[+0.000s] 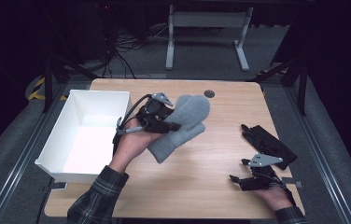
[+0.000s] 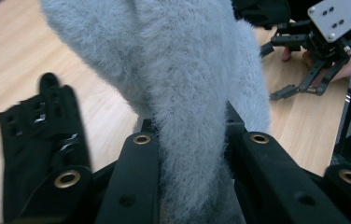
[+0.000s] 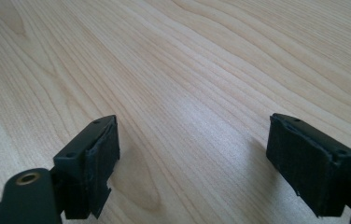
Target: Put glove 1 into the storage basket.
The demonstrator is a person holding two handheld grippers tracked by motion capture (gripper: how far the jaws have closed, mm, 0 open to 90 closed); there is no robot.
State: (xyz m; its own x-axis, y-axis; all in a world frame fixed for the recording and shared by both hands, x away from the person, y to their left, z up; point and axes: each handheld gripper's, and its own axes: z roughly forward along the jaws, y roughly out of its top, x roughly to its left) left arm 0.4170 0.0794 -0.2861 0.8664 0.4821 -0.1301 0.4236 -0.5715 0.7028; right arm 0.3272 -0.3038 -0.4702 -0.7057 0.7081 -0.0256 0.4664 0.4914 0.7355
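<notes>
A pair of fuzzy grey mittens [image 1: 181, 126] sits held above the wooden table, just right of the white bin, clamped in the left gripper [image 1: 160, 122]. The two lie together, thumbs and rounded tips pointing up toward the table's far edge, cuffs angled down toward the near side. In the left gripper view the grey pile [image 2: 183, 93] is pinched between the black jaws. A pair of black gloves [image 1: 268, 143] lies flat near the table's right edge, fingers pointing away from the person
</notes>
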